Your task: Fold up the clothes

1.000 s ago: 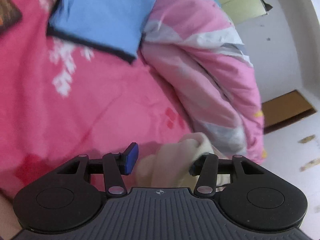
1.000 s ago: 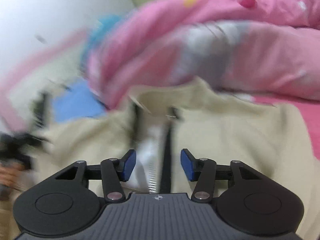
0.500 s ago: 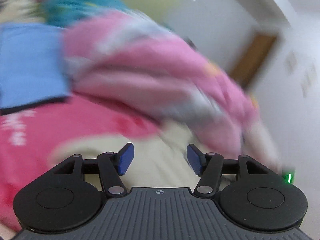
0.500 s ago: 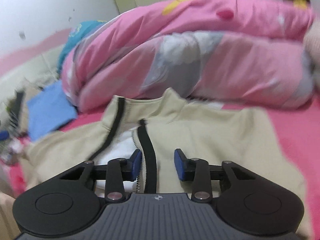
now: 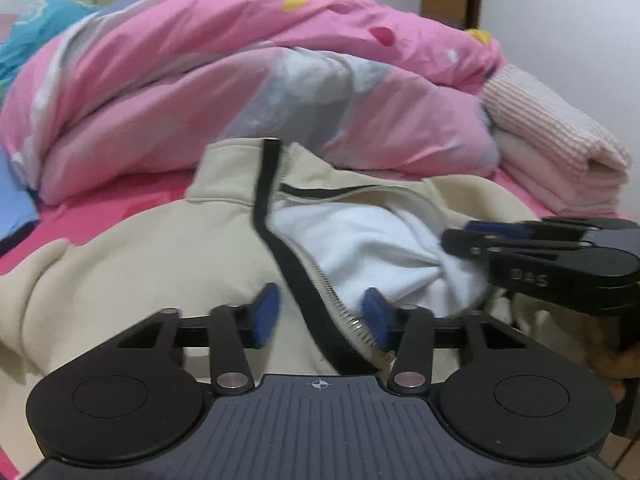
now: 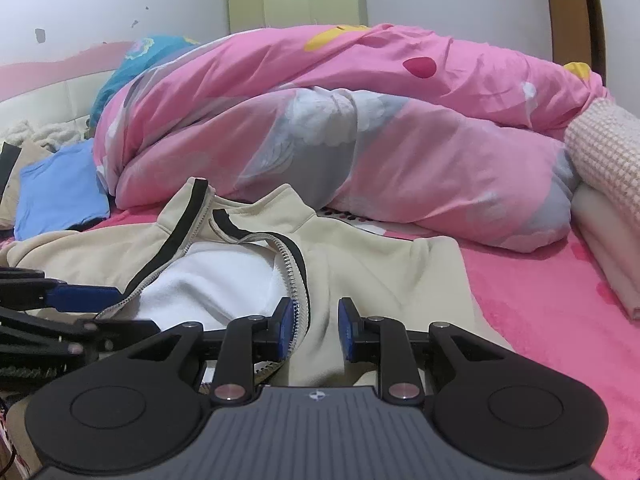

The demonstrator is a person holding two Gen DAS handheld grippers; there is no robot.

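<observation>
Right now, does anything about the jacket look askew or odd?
Yes. The beige jacket lies unzipped, its front flaps splayed so the white lining shows, and the collar stands crooked. It is rumpled, not flat.

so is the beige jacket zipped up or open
Open: the beige jacket has its zipper parted, the two front edges spread and the white lining showing between them.
</observation>
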